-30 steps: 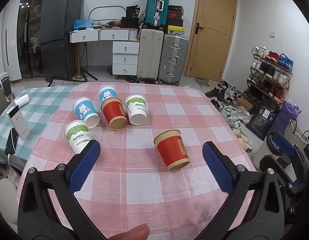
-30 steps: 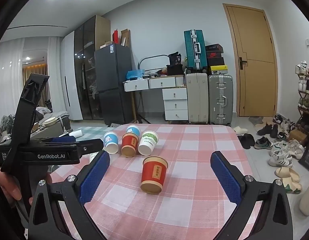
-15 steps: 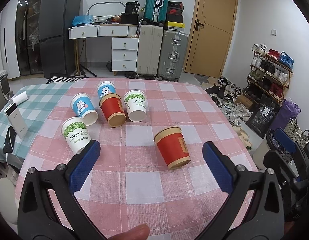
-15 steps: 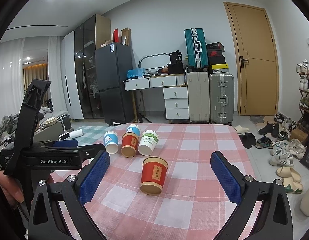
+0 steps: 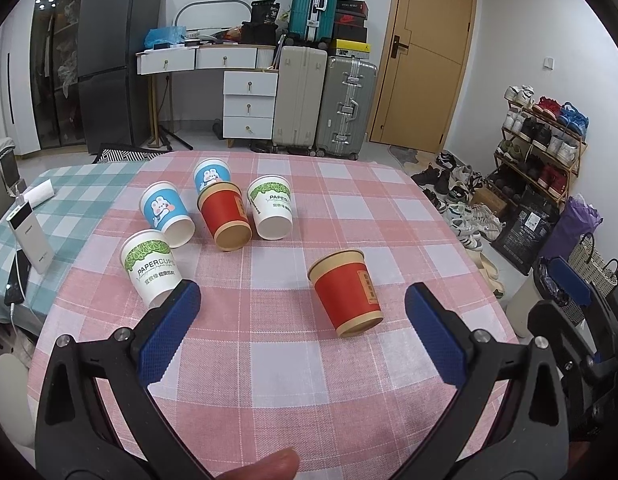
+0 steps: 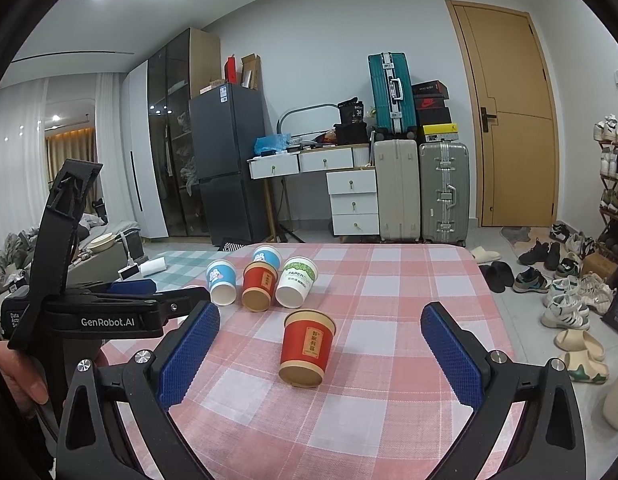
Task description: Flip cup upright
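Lying on its side on the pink checked tablecloth (image 5: 349, 208) is the nearest red paper cup (image 5: 346, 293), its open mouth pointing toward the cameras and its base toward the far wall; it is sitting alone, apart from the other cups, and nothing is touching it. In the right wrist view the same cup (image 6: 306, 349) is resting between the two blue pads but beyond their tips.

The left gripper (image 5: 303, 304) is hovering above the cloth with its jaws spread wide, holding nothing; the red cup is showing just right of the middle of the gap. The right gripper (image 6: 320, 334) is likewise standing wide apart and empty, and the left tool's black body marked GenRobot.AI is crossing its view at the left, gripped by a hand (image 6: 17, 374). A fingertip (image 5: 265, 465) is poking in at the bottom edge of the left wrist view.

Farther back, a cluster of five more cups is lying tipped over: a second red cup (image 5: 225, 221), a white and green cup (image 5: 272, 213) just right of it, two blue rabbit cups (image 5: 165, 213), and another white and green cup (image 5: 152, 266) just beside the left pad. A green checked cloth (image 5: 73, 196) is covering the table's left part, carrying a white power bank (image 5: 29, 236). Behind the table, suitcases (image 5: 325, 108), a desk with drawers, a dark fridge (image 5: 113, 56) and a wooden door (image 5: 425, 56) are lining the wall.
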`<state>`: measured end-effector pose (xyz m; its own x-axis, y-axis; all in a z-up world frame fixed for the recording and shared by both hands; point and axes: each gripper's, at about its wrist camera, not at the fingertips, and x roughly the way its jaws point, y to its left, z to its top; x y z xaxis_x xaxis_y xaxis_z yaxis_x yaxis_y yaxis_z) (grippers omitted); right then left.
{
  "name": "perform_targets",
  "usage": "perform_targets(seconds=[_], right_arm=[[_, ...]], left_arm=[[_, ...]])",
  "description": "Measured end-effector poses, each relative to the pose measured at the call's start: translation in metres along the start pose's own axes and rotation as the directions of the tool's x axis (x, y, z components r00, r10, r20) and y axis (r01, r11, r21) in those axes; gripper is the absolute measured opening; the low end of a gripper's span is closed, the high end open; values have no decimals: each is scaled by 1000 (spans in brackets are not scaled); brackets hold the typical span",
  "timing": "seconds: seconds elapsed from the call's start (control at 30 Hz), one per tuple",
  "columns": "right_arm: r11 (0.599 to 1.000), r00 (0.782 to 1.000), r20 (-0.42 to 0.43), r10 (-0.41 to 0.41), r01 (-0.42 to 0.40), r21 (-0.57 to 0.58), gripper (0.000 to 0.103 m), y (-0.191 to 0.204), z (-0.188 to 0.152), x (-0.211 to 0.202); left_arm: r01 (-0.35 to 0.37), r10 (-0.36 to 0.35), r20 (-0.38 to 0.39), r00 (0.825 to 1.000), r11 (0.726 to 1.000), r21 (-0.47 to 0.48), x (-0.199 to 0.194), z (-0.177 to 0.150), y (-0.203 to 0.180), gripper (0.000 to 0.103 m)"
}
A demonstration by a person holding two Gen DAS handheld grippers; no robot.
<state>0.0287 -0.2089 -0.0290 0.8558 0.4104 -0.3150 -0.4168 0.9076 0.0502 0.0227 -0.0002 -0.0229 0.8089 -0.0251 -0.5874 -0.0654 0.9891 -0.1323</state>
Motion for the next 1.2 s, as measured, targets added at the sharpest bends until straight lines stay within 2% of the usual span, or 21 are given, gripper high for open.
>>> perform_targets(seconds=[1.2], right_arm=[[1000,1000,2,14,-14,21,103,-8,-5,4]], left_arm=[[-3,3,-8,1000,1000,6,8,-5,-3,102]])
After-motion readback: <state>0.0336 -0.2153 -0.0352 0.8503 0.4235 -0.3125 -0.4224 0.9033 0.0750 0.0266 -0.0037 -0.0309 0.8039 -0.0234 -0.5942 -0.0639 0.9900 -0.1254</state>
